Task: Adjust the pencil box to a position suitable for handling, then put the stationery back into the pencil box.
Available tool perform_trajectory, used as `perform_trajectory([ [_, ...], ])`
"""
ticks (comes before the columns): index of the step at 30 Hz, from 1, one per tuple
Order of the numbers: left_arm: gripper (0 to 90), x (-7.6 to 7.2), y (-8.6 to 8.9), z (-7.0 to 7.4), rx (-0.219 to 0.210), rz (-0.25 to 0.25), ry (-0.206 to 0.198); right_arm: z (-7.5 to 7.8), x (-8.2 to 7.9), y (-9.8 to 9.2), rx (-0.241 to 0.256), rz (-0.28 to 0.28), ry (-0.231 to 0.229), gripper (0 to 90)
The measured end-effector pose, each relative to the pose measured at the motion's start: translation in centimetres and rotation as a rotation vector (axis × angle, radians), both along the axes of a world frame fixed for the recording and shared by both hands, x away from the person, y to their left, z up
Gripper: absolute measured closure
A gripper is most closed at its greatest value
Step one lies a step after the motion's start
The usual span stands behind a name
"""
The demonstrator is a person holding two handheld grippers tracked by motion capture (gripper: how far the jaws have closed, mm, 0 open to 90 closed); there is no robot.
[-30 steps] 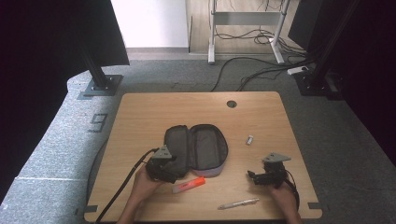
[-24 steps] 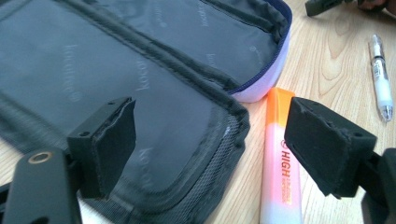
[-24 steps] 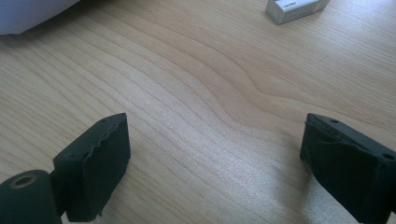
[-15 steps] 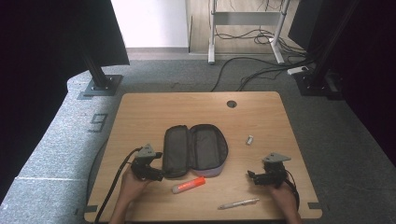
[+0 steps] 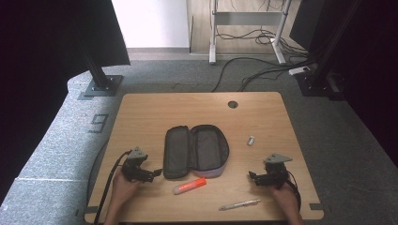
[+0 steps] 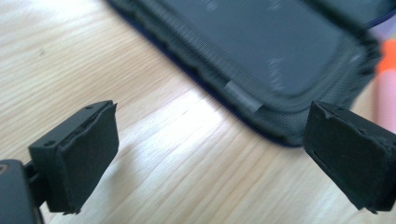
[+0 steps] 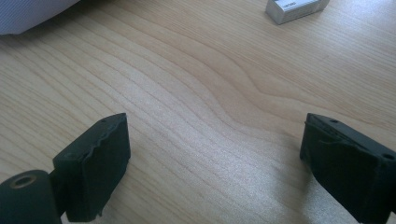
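The left claw [image 5: 152, 172] has drawn back from the marker [image 5: 189, 185]. A second ago it was close over the orange marker below the case [image 5: 197, 151]; half a second ago it had already swung out toward the left edge, and now it sits at lower left of the high view, jaws wide with nothing between them, tips just beside the case's left corner. The marker lies loose on the worktop [image 5: 150, 112], just below the open case, so it looks like a release or an abandoned grab, with the marker not yet in the case. The right claw [image 5: 253, 177] has kept its place at lower right, jaws wide and empty over bare wood.

A pen [image 5: 239, 204] lies near the bottom edge, a small silver block [image 5: 251, 140] right of the case. The worktop is pale wood with a cable hole [image 5: 233, 104] at the top. Beyond it lie grey carpet, black stands, trailing cables and a white wall.
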State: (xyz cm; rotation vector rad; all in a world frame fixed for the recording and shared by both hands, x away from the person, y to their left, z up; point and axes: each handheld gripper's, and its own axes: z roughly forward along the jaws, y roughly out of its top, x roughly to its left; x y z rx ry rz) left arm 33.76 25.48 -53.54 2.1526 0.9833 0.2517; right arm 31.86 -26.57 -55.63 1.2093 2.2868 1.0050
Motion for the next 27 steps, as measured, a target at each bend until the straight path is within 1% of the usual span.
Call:
perform_trajectory([
  [3, 3.4, 0.2, 0.3, -0.6, 0.017, 0.014, 0.009, 0.0, 0.0, 0.0, 0.000, 0.000, 0.000, 8.1],
  [5, 3.2, 0.3, 0.3, -1.0, 0.038, 0.022, 0.009, 0.0, 0.0, 0.0, 0.000, 0.000, 0.000, 8.0],
  [10, 2.3, 0.2, 0.3, -1.1, 0.051, 0.034, 0.001, 0.0, 0.0, 0.0, 0.001, 0.000, 0.000, 8.1],
  [12, 2.3, 0.1, 0.1, -1.1, 0.073, 0.040, -0.012, 0.0, 0.0, 0.0, 0.000, 0.001, 0.000, 8.1],
  [14, 2.2, 0.0, -0.3, -1.3, 0.118, 0.048, -0.034, 0.0, 0.0, 0.0, 0.001, 0.000, 0.001, 8.1],
  [27, 1.7, -0.1, -0.4, -1.3, 0.122, 0.049, -0.033, 0.0, 0.0, 0.0, 0.000, 0.000, 0.000, 8.1],
])
